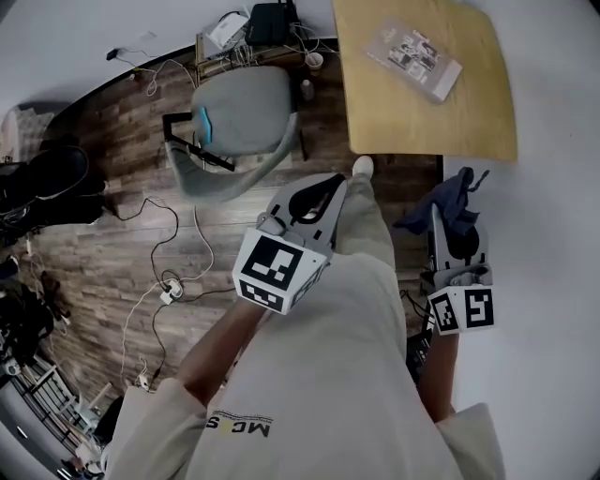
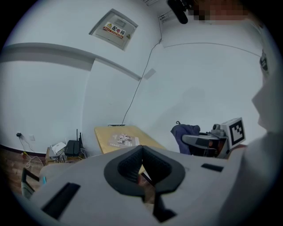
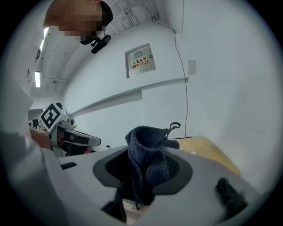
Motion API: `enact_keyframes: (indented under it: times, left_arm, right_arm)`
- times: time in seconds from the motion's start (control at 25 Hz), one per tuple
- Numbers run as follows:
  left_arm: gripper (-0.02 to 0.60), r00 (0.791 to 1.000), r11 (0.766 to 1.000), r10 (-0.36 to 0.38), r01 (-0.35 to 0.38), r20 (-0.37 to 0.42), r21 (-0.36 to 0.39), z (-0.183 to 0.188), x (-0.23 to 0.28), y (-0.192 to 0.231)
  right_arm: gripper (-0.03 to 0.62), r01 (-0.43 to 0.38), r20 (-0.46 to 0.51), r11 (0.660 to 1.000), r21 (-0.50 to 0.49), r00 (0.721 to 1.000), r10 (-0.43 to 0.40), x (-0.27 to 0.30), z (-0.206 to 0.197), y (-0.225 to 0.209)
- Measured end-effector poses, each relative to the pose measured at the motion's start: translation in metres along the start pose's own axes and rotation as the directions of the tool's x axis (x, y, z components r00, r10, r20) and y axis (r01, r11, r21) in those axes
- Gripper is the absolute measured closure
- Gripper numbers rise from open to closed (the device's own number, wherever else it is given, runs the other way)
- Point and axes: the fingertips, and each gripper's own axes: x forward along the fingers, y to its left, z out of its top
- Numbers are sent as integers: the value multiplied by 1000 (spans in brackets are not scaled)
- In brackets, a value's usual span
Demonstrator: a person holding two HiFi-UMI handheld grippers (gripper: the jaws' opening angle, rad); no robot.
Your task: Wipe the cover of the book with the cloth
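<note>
The book [image 1: 412, 58], a thin one with a pictured cover, lies on the yellow wooden table [image 1: 469, 112] at the top right of the head view. It also shows far off in the left gripper view, book [image 2: 120, 140] on table [image 2: 106, 132]. My right gripper [image 1: 456, 217] is held in the air short of the table, shut on a dark blue cloth [image 1: 452, 199]. That cloth [image 3: 148, 165] bunches up between the jaws and hangs below them. My left gripper [image 1: 323, 192] hovers over the floor, shut with nothing in it [image 2: 142, 153].
A grey office chair [image 1: 239, 117] stands left of the table on the wood floor. Cables and a power strip [image 1: 169, 286] trail across the floor. A router and clutter [image 1: 267, 23] sit by the wall. The person's shoe [image 1: 363, 167] is near the table's edge.
</note>
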Motion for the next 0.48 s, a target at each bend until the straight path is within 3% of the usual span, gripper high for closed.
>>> enact_keyframes:
  times: [0.28,0.48]
  left_arm:
    - [572,1000,999,13,-12,-24,39,48,85,20]
    - [572,999,996,35,-33,-33,82,93,162,27]
  right_arm:
    - [439,-2,16,1000,17,1000,2,64,22,-79]
    - [439,-55,-6,998,14,998,55,116,34,-143]
